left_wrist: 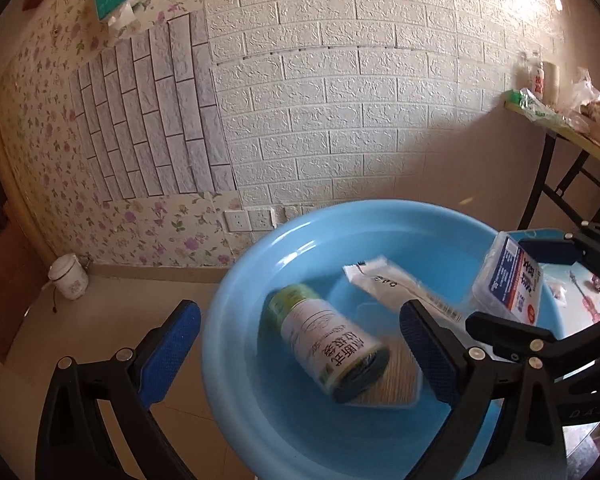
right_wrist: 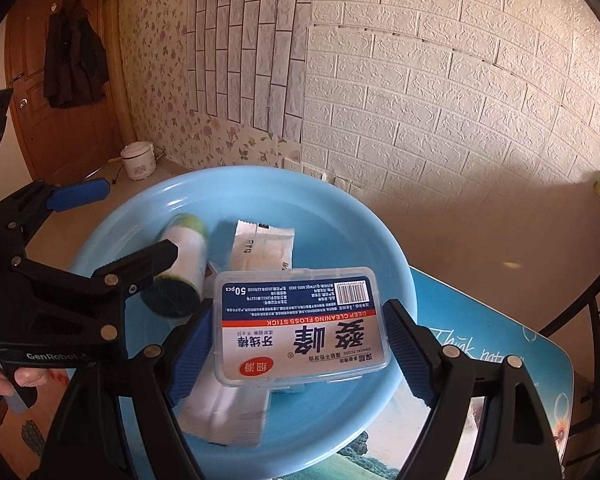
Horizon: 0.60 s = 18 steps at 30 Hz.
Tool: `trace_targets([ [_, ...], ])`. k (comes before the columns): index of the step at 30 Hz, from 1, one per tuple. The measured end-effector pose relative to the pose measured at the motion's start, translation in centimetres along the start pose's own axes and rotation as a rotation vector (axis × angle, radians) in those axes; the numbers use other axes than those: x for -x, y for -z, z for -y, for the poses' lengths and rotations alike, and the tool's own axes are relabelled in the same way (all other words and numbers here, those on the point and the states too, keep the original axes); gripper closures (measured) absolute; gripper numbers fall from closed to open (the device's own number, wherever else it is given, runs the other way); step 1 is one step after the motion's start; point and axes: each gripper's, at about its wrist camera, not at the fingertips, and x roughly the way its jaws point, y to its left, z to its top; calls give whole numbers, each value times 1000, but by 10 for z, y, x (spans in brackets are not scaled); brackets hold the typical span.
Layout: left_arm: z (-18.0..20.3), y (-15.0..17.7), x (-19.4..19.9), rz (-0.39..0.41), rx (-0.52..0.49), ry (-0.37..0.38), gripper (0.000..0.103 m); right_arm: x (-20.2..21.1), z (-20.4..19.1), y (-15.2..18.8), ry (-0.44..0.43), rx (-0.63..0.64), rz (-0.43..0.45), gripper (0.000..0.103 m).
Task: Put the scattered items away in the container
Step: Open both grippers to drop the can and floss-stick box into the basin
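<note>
Blue basin (right_wrist: 380, 232) on table: right tool (right_wrist: 300, 354) grasping floss box (right_wrist: 300, 320); left tool (left_wrist: 300, 344) released.

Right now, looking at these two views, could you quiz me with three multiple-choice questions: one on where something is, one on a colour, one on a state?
1. Where does the white cylindrical roll with green end lie?
A. On the floor
B. Inside the round light-blue plastic basin
C. On the wall shelf

2. What colour are the pads on the left gripper?
A. Blue
B. Red
C. Yellow

3. How does the right gripper stand around the clear plastic floss-stick box?
A. Shut with nothing in it
B. Far from the box
C. Jaws either side of the box, above the basin

Answers: 1 B, the roll rests on the basin's bottom. 2 A, both pads are blue. 3 C, the box sits between the pads.
</note>
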Motion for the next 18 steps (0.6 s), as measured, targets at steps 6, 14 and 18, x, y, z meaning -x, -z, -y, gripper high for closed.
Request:
trace_targets([
  [6, -9, 3, 7, 15, 25, -8, 0, 3, -1, -1, -19, -5, 13, 19],
  [14, -23, 7, 18, 24, 93, -13, 0, 18, -10, -4, -65, 10, 57, 16],
  [18, -27, 8, 21, 19, 110, -9, 0, 27, -14, -5, -48, 47, 89, 4],
])
